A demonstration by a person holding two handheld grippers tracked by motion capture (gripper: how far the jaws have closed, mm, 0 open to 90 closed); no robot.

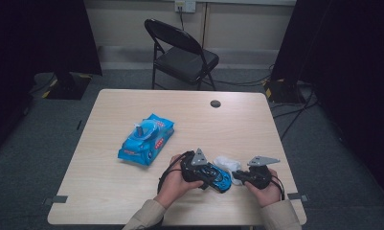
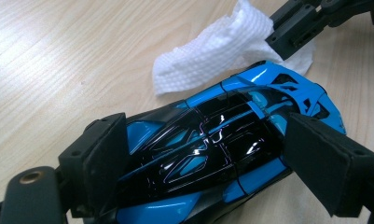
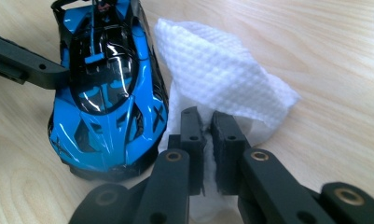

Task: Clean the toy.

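Observation:
A blue and black toy car (image 1: pixel 218 177) (image 2: pixel 208 140) (image 3: pixel 105 88) rests low over the table's front edge, and my left gripper (image 1: pixel 209 173) (image 2: pixel 205 156) is shut on it, one pad on each side of its body. A crumpled white wipe (image 1: pixel 228 164) (image 2: pixel 208 56) (image 3: pixel 217 70) lies against the car's side. My right gripper (image 1: pixel 239 176) (image 3: pixel 207 128) is shut on the wipe's lower edge, right beside the car's nose. Its black fingers (image 2: pixel 292 28) reach in at the top right of the left gripper view.
An opened blue pack of wet wipes (image 1: pixel 146 139) lies left of centre on the wooden table (image 1: pixel 108 191). A small round hole (image 1: pixel 215 103) sits near the far edge. A black folding chair (image 1: pixel 182 52) stands beyond the table. Both forearms enter at the bottom.

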